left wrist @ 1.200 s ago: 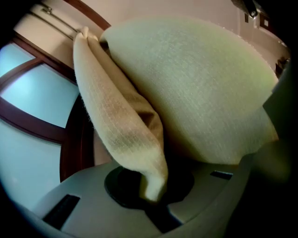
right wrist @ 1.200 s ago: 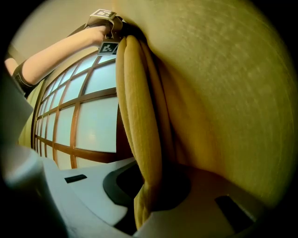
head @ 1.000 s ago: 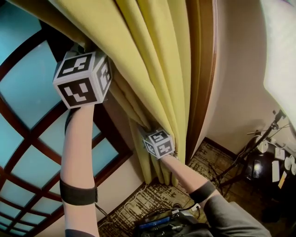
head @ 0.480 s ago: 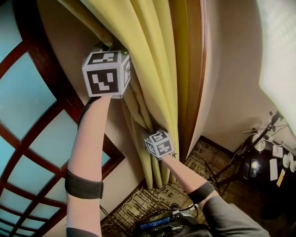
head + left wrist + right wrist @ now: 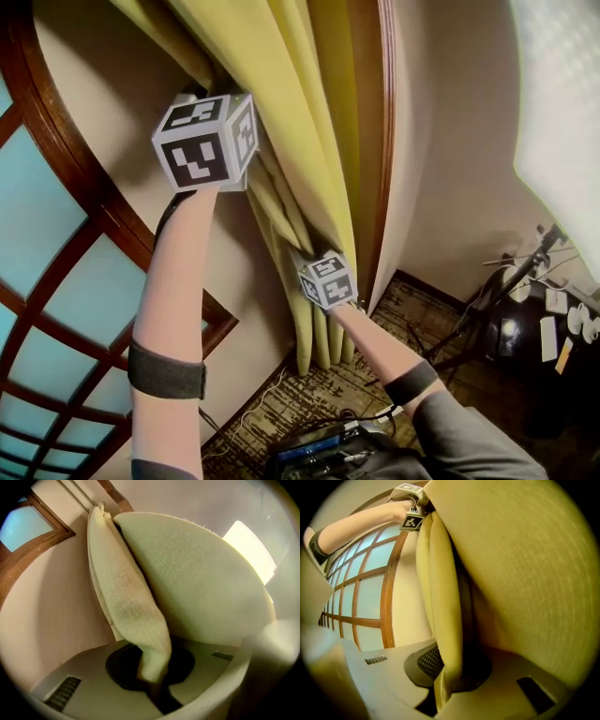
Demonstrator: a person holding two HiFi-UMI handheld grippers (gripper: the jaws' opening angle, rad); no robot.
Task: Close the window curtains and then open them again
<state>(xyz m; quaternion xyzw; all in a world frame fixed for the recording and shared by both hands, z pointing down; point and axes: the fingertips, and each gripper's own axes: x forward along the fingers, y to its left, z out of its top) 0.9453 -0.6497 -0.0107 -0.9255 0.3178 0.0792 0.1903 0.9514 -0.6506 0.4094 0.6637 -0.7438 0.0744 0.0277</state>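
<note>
Two claws of mine pinch the yellow curtain (image 5: 281, 112). My left claw (image 5: 152, 677) is squeezed shut on a fold up high. My right claw (image 5: 443, 686) is squeezed shut on a fold lower down. The curtain hangs long, top to bottom, bunched up just right of the window (image 5: 56, 272).

The bunched yellow fabric curtain (image 5: 281, 103) fills twelve o'clock, packed against the dark wooden frame post (image 5: 370, 141). Free passage lies at six above the patterned carpet floor (image 5: 323, 394); a black tripod stand (image 5: 469, 314) blocks four o'clock, the brown-latticed window (image 5: 56, 309) nine.
</note>
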